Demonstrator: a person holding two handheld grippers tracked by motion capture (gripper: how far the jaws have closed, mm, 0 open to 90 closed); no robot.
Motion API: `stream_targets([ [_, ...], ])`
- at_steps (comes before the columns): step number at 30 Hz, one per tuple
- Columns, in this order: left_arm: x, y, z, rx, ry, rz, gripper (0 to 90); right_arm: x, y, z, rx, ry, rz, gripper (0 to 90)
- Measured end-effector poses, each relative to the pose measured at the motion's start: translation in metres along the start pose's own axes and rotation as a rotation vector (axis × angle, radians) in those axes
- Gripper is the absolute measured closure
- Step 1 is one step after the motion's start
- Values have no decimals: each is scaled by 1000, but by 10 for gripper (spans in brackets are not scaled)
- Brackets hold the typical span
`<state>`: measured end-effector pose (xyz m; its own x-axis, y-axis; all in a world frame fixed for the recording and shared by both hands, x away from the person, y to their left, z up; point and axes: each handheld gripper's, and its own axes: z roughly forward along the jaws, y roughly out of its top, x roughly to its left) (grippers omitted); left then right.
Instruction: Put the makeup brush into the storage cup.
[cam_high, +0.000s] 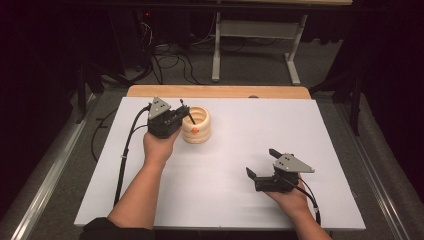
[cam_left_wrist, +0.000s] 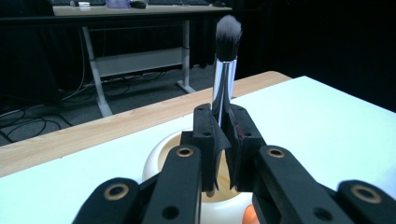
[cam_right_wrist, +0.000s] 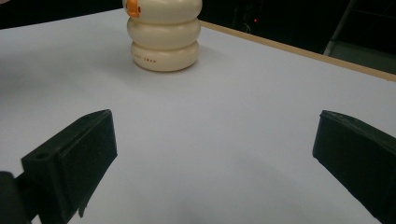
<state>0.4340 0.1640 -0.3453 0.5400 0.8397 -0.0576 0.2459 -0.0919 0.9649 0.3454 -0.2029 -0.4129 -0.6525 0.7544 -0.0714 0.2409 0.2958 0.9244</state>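
Matt black plastic jaws, shiny metal brush, glossy cream holder, matt white board.

The cream ribbed ring-shaped holder (cam_right_wrist: 164, 35) is looking like smooth glossy plastic or ceramic, cannot tell which; the makeup brush with chrome ferrule (cam_left_wrist: 223, 79) is showing polished metal under soft grey-tipped bristles; the left gripper (cam_left_wrist: 222, 140) pads are looking like matt, slightly rough black foam or rubber; the white matt tabletop sheet (cam_high: 225, 165) is lying smooth over a light wooden table edge (cam_high: 220, 92) with a satin finish.
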Motion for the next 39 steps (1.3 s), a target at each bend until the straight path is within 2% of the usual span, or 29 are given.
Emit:
stream_targets([
  [8,3,-8,4,21,2,-22,834,0,0,1,1,2,-20,11],
  [20,3,-21,11,66,-2,-22,833,2,-1,2,4,5,-17,11],
  [27,0,-21,12,61,-19,-11,825,3,-1,2,11,8,-16,11],
  [30,0,-21,11,57,-33,5,650,3,-1,2,10,8,-23,11],
  [32,2,-21,11,75,-44,-25,520,3,-1,2,8,7,-24,11],
  [35,6,-22,12,95,-21,-48,366,3,-1,3,9,11,-22,11],
  [39,7,-22,12,97,-29,-60,292,4,-1,3,11,7,-24,11],
])
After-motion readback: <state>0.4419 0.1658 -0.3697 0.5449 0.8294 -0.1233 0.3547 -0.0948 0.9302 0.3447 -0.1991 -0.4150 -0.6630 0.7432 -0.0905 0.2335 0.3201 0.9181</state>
